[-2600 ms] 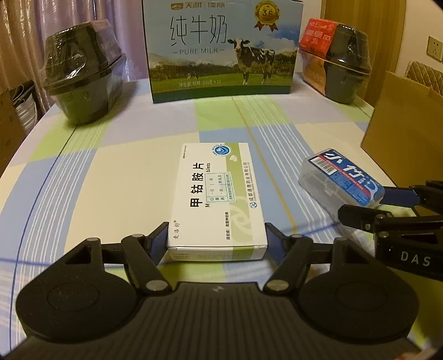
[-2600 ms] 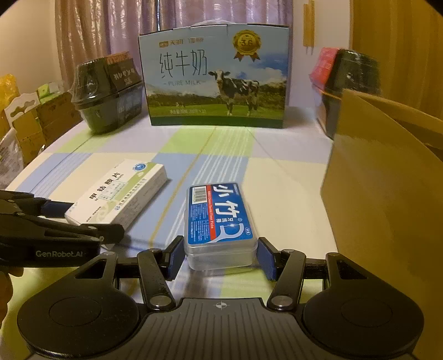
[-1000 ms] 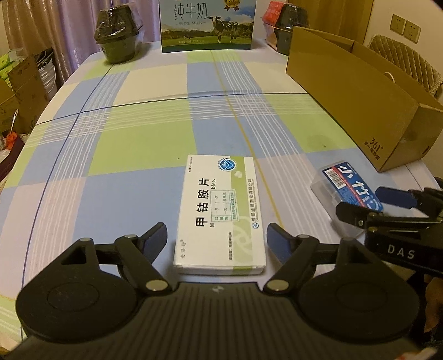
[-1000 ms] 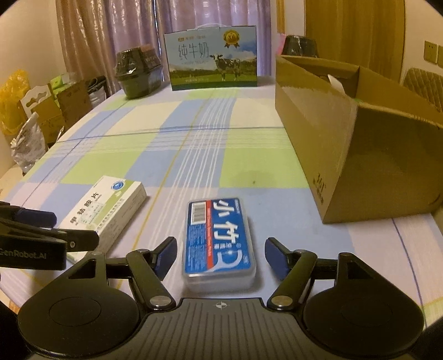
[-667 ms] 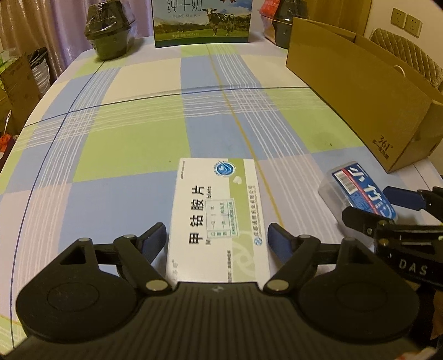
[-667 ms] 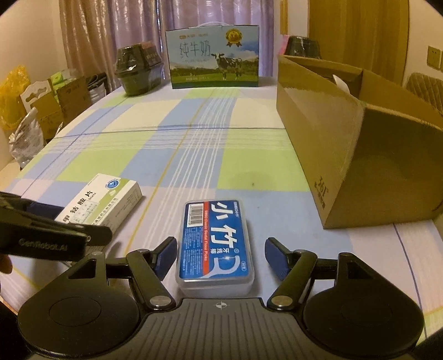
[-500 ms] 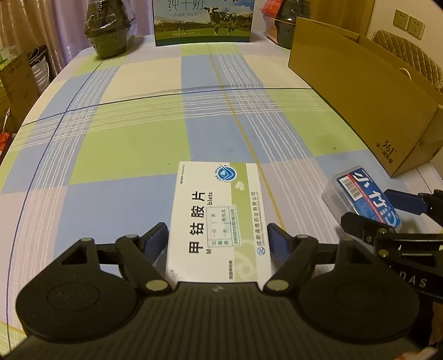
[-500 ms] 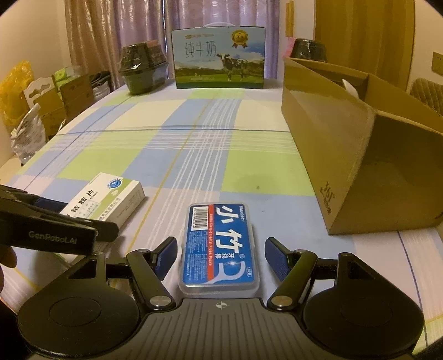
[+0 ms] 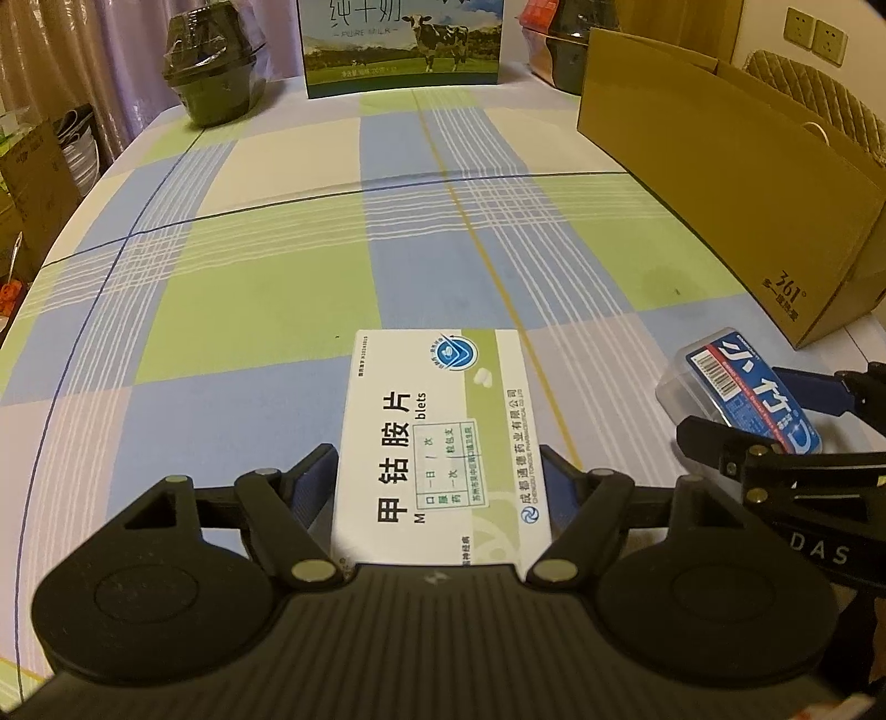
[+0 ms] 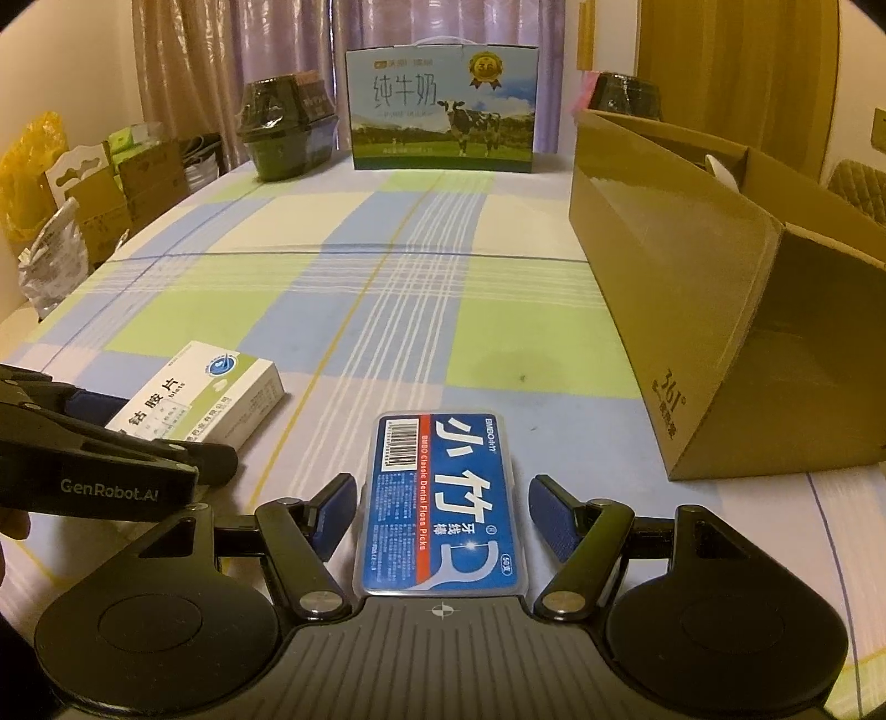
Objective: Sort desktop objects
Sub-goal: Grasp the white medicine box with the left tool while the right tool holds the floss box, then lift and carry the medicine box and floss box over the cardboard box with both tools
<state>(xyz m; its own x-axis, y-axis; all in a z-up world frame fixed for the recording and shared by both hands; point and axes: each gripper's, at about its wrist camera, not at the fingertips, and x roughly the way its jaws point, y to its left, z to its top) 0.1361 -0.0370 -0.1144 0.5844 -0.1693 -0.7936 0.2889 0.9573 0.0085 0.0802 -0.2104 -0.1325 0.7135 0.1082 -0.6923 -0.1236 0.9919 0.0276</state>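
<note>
While left gripper [image 9: 440, 487] clamps medicine box [image 9: 437, 437], right gripper [image 10: 441, 512] gapes around "BIMBO" floss case [image 10: 440, 498].

Since the earliest frames we have pulled both boxes back from the milk carton [image 10: 443, 105], now small at upper centre, and our left hand-held gripper [image 9: 440, 487] has closed in on the medicine box [image 9: 437, 437].

Warm dim indoor light. Counter [image 10: 354, 288] with blue-green checked cloth. Purple curtains [image 10: 232, 66] at the back, wooden door [image 10: 736, 72] right, wall sockets [image 9: 815, 34], quilted chair [image 9: 814, 105], cartons [image 10: 111, 183] along the left wall.
</note>
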